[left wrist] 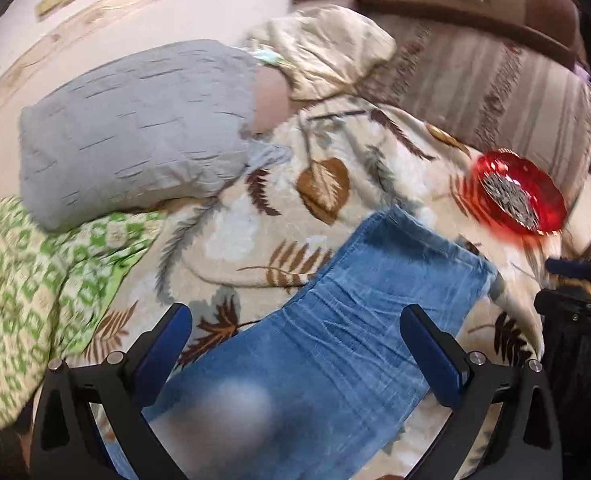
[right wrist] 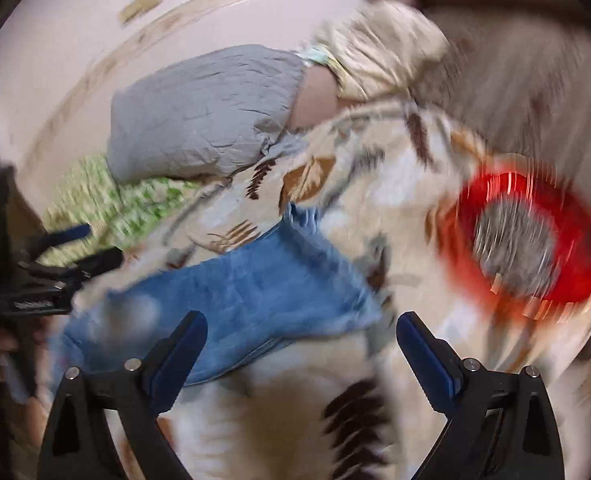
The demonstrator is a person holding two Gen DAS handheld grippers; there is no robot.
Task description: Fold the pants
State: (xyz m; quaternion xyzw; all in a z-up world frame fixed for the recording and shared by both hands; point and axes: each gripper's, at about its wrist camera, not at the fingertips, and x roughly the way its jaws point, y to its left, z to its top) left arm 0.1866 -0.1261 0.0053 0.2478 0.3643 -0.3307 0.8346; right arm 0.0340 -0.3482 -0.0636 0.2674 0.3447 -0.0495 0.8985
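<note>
The blue jeans (left wrist: 335, 320) lie folded into a long strip on a leaf-patterned blanket (left wrist: 255, 216). My left gripper (left wrist: 295, 320) hangs above the jeans, open, with its blue pads wide apart and nothing gripped. In the blurred right wrist view, the jeans (right wrist: 255, 284) lie ahead and to the left. My right gripper (right wrist: 301, 328) is open over the blanket (right wrist: 375, 184) by the near edge of the jeans, holding nothing. Each gripper shows in the other's view: the right gripper (left wrist: 555, 284) at the right edge, the left gripper (right wrist: 95, 246) at the left.
A red bowl (left wrist: 495, 172) of dark seeds sits on the blanket right of the jeans, also the red bowl (right wrist: 575, 248). A grey pillow (left wrist: 135, 128), a beige pillow (left wrist: 323, 52) and a green patterned cloth (left wrist: 35, 280) lie behind and left. A striped sofa back (left wrist: 475, 80) stands beyond.
</note>
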